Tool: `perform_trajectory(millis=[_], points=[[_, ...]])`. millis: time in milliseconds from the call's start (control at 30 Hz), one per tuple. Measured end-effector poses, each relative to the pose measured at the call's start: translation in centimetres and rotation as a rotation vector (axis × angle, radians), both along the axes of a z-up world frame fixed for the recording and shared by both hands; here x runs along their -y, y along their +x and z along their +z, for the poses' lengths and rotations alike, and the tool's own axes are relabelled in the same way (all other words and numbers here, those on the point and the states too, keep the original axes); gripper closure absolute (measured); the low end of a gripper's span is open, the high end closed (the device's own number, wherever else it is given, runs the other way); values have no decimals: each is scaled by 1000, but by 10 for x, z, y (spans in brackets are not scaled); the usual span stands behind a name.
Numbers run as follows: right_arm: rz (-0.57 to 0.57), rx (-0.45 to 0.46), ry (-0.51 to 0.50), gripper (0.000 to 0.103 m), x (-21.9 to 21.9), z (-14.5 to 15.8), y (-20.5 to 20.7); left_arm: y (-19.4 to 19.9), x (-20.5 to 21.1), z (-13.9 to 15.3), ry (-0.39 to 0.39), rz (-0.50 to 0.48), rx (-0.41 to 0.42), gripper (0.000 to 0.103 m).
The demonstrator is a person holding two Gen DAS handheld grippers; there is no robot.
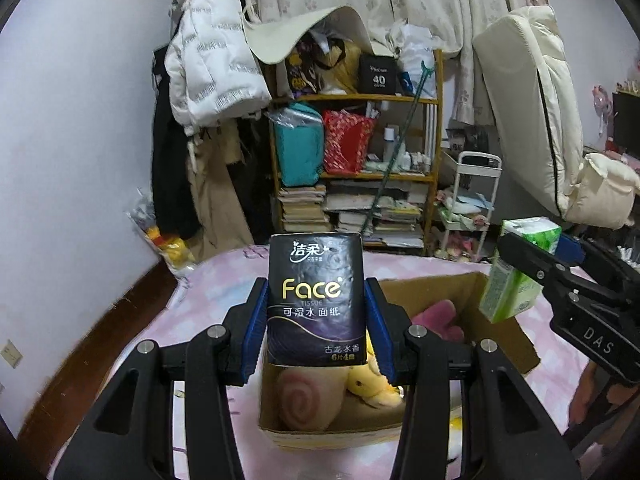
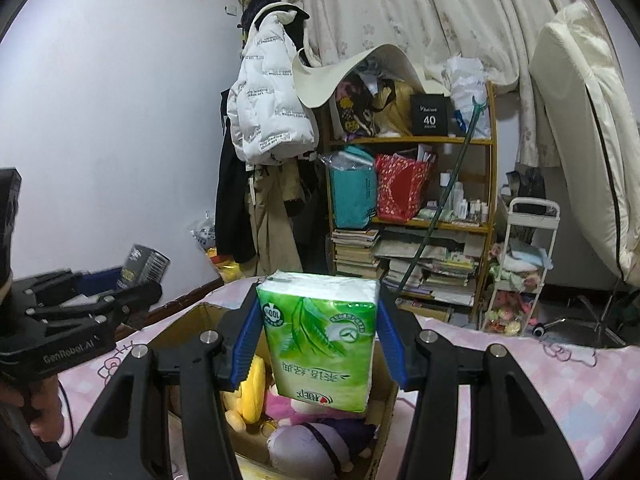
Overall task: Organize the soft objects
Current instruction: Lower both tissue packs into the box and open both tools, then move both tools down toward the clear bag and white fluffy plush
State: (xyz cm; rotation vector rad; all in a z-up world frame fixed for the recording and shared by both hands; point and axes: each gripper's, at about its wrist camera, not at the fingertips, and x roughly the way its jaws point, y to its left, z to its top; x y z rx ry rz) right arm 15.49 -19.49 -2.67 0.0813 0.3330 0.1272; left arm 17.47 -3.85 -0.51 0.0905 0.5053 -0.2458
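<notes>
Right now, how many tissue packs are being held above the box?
2. The black tissue pack is in the left tool; the green tissue pack is in the right tool. More may lie hidden inside the cardboard box.

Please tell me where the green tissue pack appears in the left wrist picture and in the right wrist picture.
Left wrist view: the green plastic-wrapped tissue pack is at the right edge, held by the right gripper above the open cardboard box.
Right wrist view: the pack fills the lower centre, between the blue fingers.
Shared landmark: the wooden bookshelf behind.
</notes>
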Motion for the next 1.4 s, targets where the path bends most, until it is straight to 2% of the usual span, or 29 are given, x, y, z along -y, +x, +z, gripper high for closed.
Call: perform_trajectory(millis=[100,267,500,567,633,700,833,900,1033,1100,1267,1400], points=[[16,-25,39,46,4,-7,5,4,3,-11,-1,-10,-36,58],[9,-49,-1,46,3,-17,9,9,12,-25,31,-25,-82,57],[12,-66,-5,46,5,-19,11,7,19,-32,57,-44,-98,57],[17,-79,-2,46,6,-20,13,7,20,-34,68,-37,-104,52],[29,-101,2,46,6,-22,14,5,20,-34,62,-29,-97,39],[43,-124,-5,46,4,-24,16,3,19,-33,54,-23,-92,31],[47,-154,-12,44,3,-29,18,-1,17,-31,61,-10,-84,24],[50,-163,-1,36,3,-29,18,-4,14,-29,63,-1,-74,19],[45,-146,3,31,5,-27,14,-9,8,-23,56,10,-63,14],[35,-144,-7,20,5,-26,13,-11,6,-20,62,16,-59,14],[31,-170,-7,12,3,-27,8,-17,-1,-17,81,34,-57,13],[23,-179,-10,11,2,-25,1,-19,-8,-14,62,44,-81,12]])
